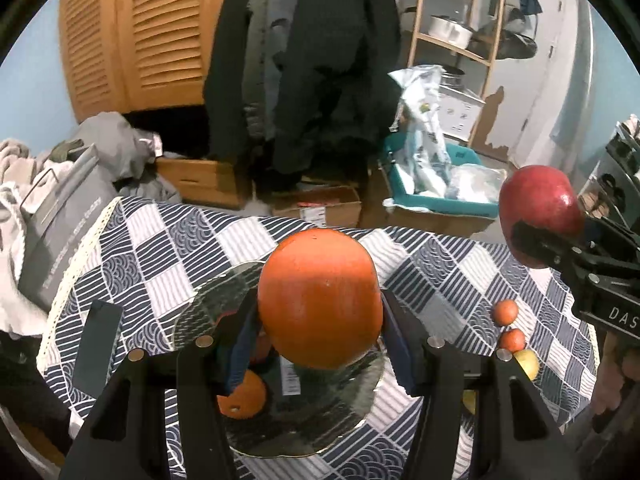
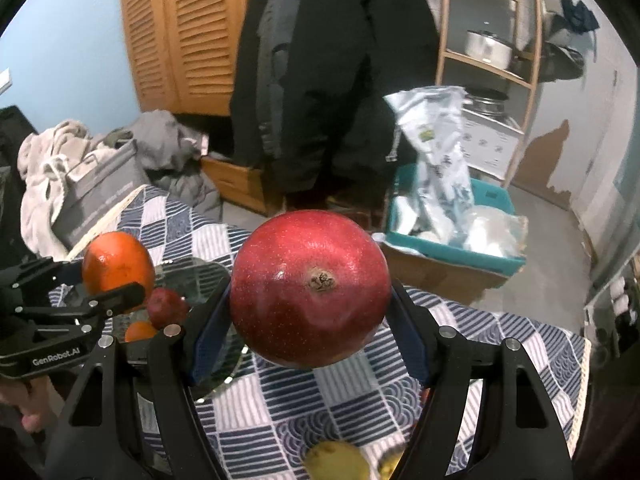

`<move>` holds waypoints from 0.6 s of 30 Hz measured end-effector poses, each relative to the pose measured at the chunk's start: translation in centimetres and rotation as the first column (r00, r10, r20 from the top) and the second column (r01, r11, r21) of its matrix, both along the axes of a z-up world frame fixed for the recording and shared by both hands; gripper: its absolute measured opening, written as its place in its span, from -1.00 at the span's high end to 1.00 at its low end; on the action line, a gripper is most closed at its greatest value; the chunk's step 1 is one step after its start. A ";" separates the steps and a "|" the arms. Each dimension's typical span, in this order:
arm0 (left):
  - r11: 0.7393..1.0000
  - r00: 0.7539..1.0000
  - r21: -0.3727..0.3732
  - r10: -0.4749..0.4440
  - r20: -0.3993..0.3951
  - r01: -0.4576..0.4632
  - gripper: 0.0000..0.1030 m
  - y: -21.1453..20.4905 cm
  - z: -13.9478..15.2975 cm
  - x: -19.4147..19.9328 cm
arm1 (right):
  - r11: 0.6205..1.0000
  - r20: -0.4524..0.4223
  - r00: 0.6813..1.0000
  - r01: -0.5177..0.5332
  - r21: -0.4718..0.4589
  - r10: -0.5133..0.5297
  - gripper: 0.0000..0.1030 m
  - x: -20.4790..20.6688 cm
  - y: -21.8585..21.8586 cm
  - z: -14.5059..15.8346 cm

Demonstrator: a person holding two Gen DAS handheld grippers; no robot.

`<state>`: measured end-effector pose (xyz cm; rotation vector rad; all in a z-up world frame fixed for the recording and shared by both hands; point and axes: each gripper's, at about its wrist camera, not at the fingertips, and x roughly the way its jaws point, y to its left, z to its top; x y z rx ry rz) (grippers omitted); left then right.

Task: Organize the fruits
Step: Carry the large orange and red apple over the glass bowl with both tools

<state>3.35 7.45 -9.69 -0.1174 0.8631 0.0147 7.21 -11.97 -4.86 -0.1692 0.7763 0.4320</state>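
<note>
My left gripper (image 1: pixel 320 308) is shut on a large orange (image 1: pixel 320 280), which hangs over a round glass plate (image 1: pixel 352 432); a second orange (image 1: pixel 244 398) lies on that plate. To its right, my right gripper (image 1: pixel 540 224) is shut on a red pomegranate (image 1: pixel 536 196). In the right wrist view the pomegranate (image 2: pixel 310 288) sits between the blue pads of the right gripper (image 2: pixel 310 300), above the checked tablecloth (image 2: pixel 320 400). The left gripper (image 2: pixel 116 276) holds its orange (image 2: pixel 116 260) over the plate (image 2: pixel 208 270), where a small red fruit (image 2: pixel 166 308) lies.
Two small oranges (image 1: pixel 505 312) and a yellow fruit (image 1: pixel 527 362) lie on the cloth at the right. A yellow-green fruit (image 2: pixel 336 462) lies near the front edge. Beyond the table stand a teal bin of bags (image 1: pixel 440 196), cardboard boxes, hanging coats and a grey bag (image 1: pixel 60 216).
</note>
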 end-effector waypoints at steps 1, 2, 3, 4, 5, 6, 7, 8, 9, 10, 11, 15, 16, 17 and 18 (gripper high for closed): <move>1.000 1.000 0.000 0.005 -0.002 -0.005 -0.15 0.2 -0.1 0.0 | 1.000 -0.004 1.000 -0.007 -0.001 0.007 -0.44 0.1 0.5 -0.2; 1.000 1.000 -0.003 0.013 -0.008 -0.013 -0.15 0.7 -0.3 0.0 | 1.000 -0.009 1.000 -0.015 -0.003 0.015 -0.44 0.2 1.1 -0.3; 1.000 1.000 -0.005 0.019 -0.012 -0.019 -0.15 1.0 -0.5 0.0 | 1.000 -0.012 1.000 -0.023 -0.005 0.023 -0.44 0.3 1.6 -0.5; 1.000 1.000 -0.007 0.026 -0.017 -0.026 -0.15 1.4 -0.7 -0.1 | 1.000 -0.015 0.999 -0.030 -0.008 0.030 -0.44 0.4 2.1 -0.6; 0.999 0.999 -0.009 0.032 -0.022 -0.032 -0.15 1.8 -0.9 -0.1 | 0.999 -0.018 0.999 -0.036 -0.011 0.036 -0.44 0.5 2.5 -0.8; 0.999 0.999 -0.010 0.036 -0.026 -0.036 -0.15 2.0 -1.1 -0.1 | 0.999 -0.020 0.999 -0.041 -0.013 0.041 -0.44 0.5 2.9 -0.9; 0.999 0.999 -0.009 0.041 -0.032 -0.042 -0.15 2.3 -1.4 -0.1 | 0.999 -0.022 0.999 -0.046 -0.015 0.045 -0.44 0.6 3.2 -1.0; 0.999 0.998 -0.010 0.045 -0.037 -0.046 -0.15 2.5 -1.5 -0.1 | 0.999 -0.027 0.998 -0.051 -0.017 0.051 -0.44 0.7 3.6 -1.2; 0.999 0.997 -0.018 0.050 -0.050 -0.051 -0.15 2.9 -1.9 -0.1 | 0.998 -0.030 0.998 -0.054 -0.017 0.053 -0.44 0.8 3.9 -1.3; 0.998 0.997 -0.025 0.053 -0.057 -0.054 -0.15 3.0 -2.1 0.0 | 0.998 -0.038 0.998 -0.059 -0.018 0.058 -0.44 0.9 4.3 -1.6; 0.998 0.996 -0.036 0.055 -0.069 -0.058 -0.15 3.3 -2.4 0.0 | 0.998 -0.046 0.997 -0.063 -0.017 0.062 -0.44 1.1 4.6 -1.8; 0.997 0.993 -0.040 0.062 -0.097 -0.066 -0.15 3.9 -3.8 0.1 | 0.997 -0.079 0.994 -0.079 -0.014 0.078 -0.44 1.6 5.6 -2.8; 0.997 0.993 -0.036 0.060 -0.102 -0.064 -0.15 4.0 -4.1 0.1 | 0.996 -0.086 0.993 -0.084 -0.013 0.082 -0.44 1.6 5.8 -3.0; 0.997 0.993 -0.035 0.058 -0.107 -0.062 -0.15 3.9 -4.3 0.1 | 0.996 -0.095 0.992 -0.090 -0.015 0.088 -0.44 1.7 6.2 -3.4; 0.997 0.992 -0.037 0.056 -0.116 -0.061 -0.15 3.9 -4.7 0.2 | 0.995 -0.100 0.991 -0.094 -0.018 0.092 -0.44 1.8 6.4 -3.7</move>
